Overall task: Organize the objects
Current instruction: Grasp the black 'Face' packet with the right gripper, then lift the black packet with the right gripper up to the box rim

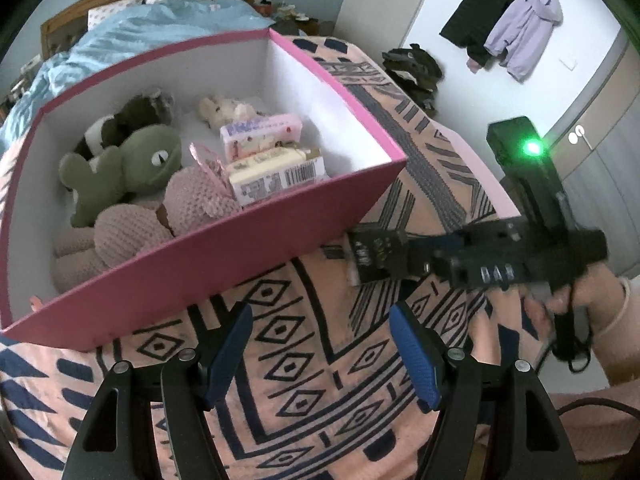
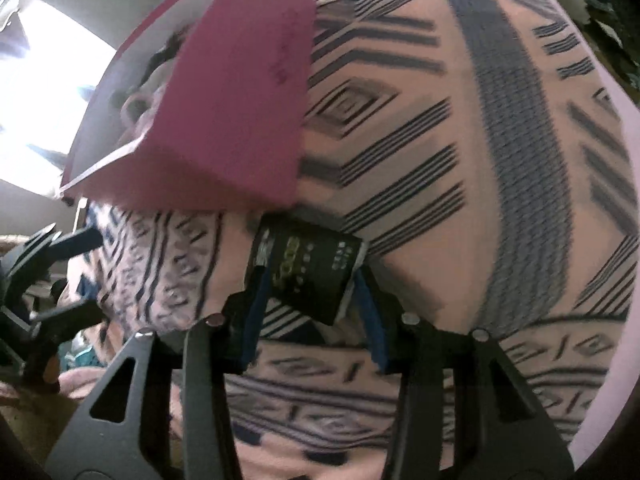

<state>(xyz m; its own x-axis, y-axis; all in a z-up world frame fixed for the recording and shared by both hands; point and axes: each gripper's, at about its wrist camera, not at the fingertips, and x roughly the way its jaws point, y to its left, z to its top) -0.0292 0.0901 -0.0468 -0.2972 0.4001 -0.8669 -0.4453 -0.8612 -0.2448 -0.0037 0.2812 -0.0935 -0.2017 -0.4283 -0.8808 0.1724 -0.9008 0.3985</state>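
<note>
Two grippers: both over the peach blanket with dark geometric lines (image 1: 304, 364), both close to the pink cardboard box with white inside walls (image 1: 224, 256)
Left gripper (image 1: 320, 356): blue pads spread wide, nothing between them, only blanket below, hovering just in front of the box's near wall
Right gripper (image 2: 308, 304): jaws narrow, the small black packet with pale print (image 2: 312, 268) sits between the blue pads; blur hides whether both pads press on it, so a firm grip cannot be called
Black packet: just beside the box's near corner, outside it; from the left wrist view it shows at the gripper's tip (image 1: 368, 256), right under the box's pink wall
Hand (image 1: 588, 292): a person's hand in a pale sleeve grips the right tool's handle, off to the right of the box
Box contents, left side: a green plush frog with a white eye (image 1: 132, 164), a dark brown and white plush toy (image 1: 124, 120) behind it, pink knitted soft pieces (image 1: 160, 216) against the near wall
Box contents, right side: two flat cartons lie side by side, a pink and lilac one (image 1: 260, 136) further back, a cream one with a barcode (image 1: 276, 176) nearer
Box far corner: a small cream plush toy (image 1: 224, 108)
Beyond the box: a light blue duvet (image 1: 132, 32) on the bed
</note>
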